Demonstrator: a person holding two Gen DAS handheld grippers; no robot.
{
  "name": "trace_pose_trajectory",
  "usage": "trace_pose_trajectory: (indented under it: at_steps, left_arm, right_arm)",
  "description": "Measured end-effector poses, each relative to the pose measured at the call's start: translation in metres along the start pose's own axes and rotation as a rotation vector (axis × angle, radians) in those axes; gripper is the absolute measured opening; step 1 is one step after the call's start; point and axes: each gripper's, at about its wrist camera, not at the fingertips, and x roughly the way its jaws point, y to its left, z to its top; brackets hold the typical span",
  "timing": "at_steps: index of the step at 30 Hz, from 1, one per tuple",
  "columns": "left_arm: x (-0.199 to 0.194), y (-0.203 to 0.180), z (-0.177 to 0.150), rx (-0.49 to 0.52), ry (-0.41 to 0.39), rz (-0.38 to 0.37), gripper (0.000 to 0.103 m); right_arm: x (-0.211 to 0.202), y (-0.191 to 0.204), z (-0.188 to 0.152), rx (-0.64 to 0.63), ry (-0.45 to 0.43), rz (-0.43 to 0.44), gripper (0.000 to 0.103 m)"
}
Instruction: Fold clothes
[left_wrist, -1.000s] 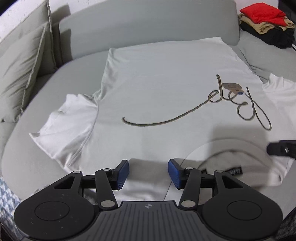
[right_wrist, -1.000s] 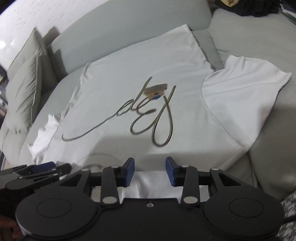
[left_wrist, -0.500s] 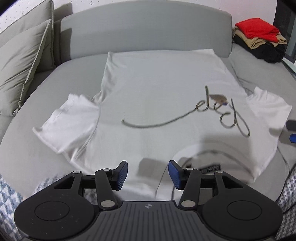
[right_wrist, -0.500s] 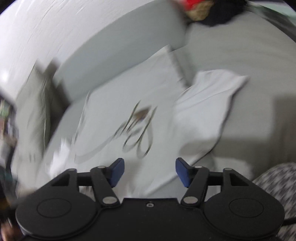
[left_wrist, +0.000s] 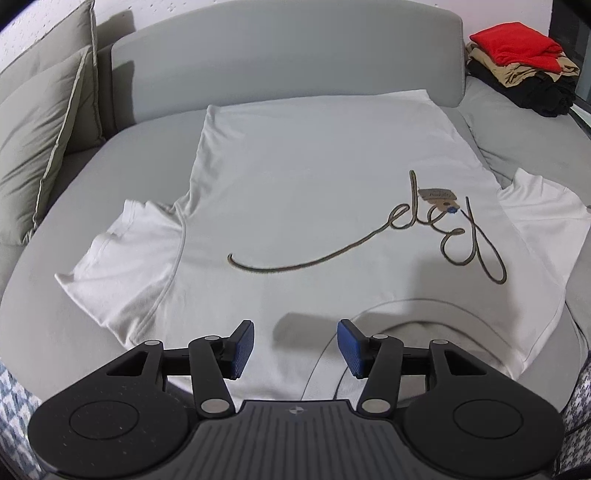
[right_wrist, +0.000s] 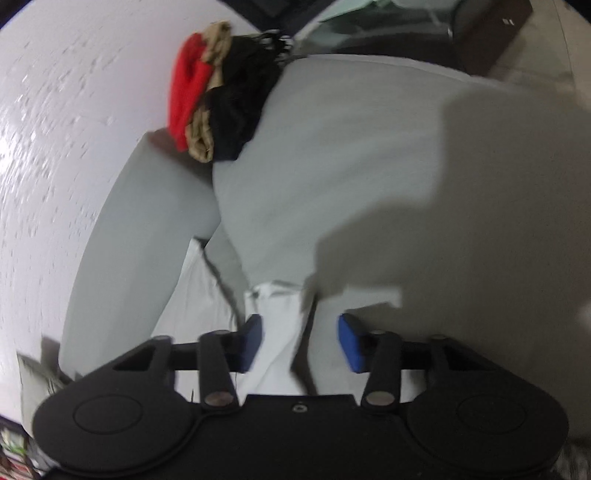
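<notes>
**White T-shirt spread flat, both tongs open at its near edge**

At the far left, we saw grey-green cushions (left_wrist: 40, 122) with piped edges leaning against the sofa (left_wrist: 288, 48), whose matte grey upholstery carried the work. The white T-shirt (left_wrist: 306, 192) lay face up across the seat, hem toward the backrest and collar toward us, its knit looking soft, thin and limp. The left sleeve (left_wrist: 122, 254) was rumpled and slightly curled. We held the left tongs (left_wrist: 295, 345) just above the near shoulder, blue ribbed pads spread apart, gripping nothing. Further right, a brown looping script print (left_wrist: 436, 229) crossed the chest, with a small card tag (left_wrist: 437, 195) lying on it. The right sleeve (left_wrist: 543, 218) lay flat. At the far right, a stack of folded clothes (left_wrist: 521, 62) sat red on tan on black.

In the blurred right wrist view, our right tongs (right_wrist: 301, 341) stood apart, with a ridge of white cloth (right_wrist: 277, 332) between the pads but not pinched.

We judged the risks as follows: the pads could catch only the top layer, so the fold would drag unevenly, and the loose tag could get trapped inside the fold.
</notes>
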Motion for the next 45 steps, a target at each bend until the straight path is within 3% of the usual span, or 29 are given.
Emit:
trace_pose_trajectory:
  at_steps: [3, 7, 10, 15, 18, 22, 26, 32, 34, 38, 40, 45]
  left_arm:
    - [0.002, 0.004, -0.003, -0.025, 0.015, -0.006, 0.051]
    - [0.005, 0.007, -0.004, -0.040, 0.025, -0.005, 0.051]
    - [0.004, 0.008, -0.004, -0.041, 0.024, -0.006, 0.051]
    - [0.000, 0.011, -0.006, -0.040, 0.006, -0.005, 0.051]
    - [0.000, 0.014, -0.008, -0.054, 0.008, -0.012, 0.051]
    - [-0.002, 0.017, -0.010, -0.065, -0.002, -0.021, 0.051]
    - [-0.004, 0.022, -0.013, -0.083, -0.010, -0.028, 0.051]
    - [-0.002, 0.029, -0.015, -0.107, -0.006, -0.029, 0.051]
    - [-0.002, 0.030, -0.016, -0.110, -0.005, -0.029, 0.051]
    - [-0.003, 0.031, -0.016, -0.106, -0.011, -0.026, 0.051]
    - [-0.002, 0.030, -0.015, -0.106, -0.009, -0.026, 0.051]
    - [0.000, 0.023, -0.017, -0.097, 0.004, -0.032, 0.051]
  right_arm:
    - [0.013, -0.004, 0.005, -0.005, 0.019, 0.015, 0.027]
    - [0.029, 0.000, 0.004, -0.058, 0.054, 0.021, 0.023]
    - [0.037, 0.003, 0.004, -0.106, 0.054, -0.004, 0.001]
    - [0.029, 0.013, 0.000, -0.133, -0.019, -0.003, 0.002]
    - [0.019, 0.034, -0.009, -0.227, -0.076, -0.016, 0.002]
    - [0.011, 0.073, -0.026, -0.399, -0.113, -0.002, 0.002]
    - [0.009, 0.121, -0.062, -0.666, -0.096, 0.033, 0.002]
    - [0.014, 0.159, -0.158, -1.164, 0.027, 0.059, 0.003]
    - [0.021, 0.156, -0.179, -1.243, 0.113, 0.044, 0.006]
    - [0.015, 0.142, -0.157, -1.082, 0.144, 0.040, 0.023]
    - [0.013, 0.135, -0.145, -0.996, 0.157, 0.036, 0.023]
    - [0.038, 0.102, -0.076, -0.609, 0.140, -0.092, 0.021]
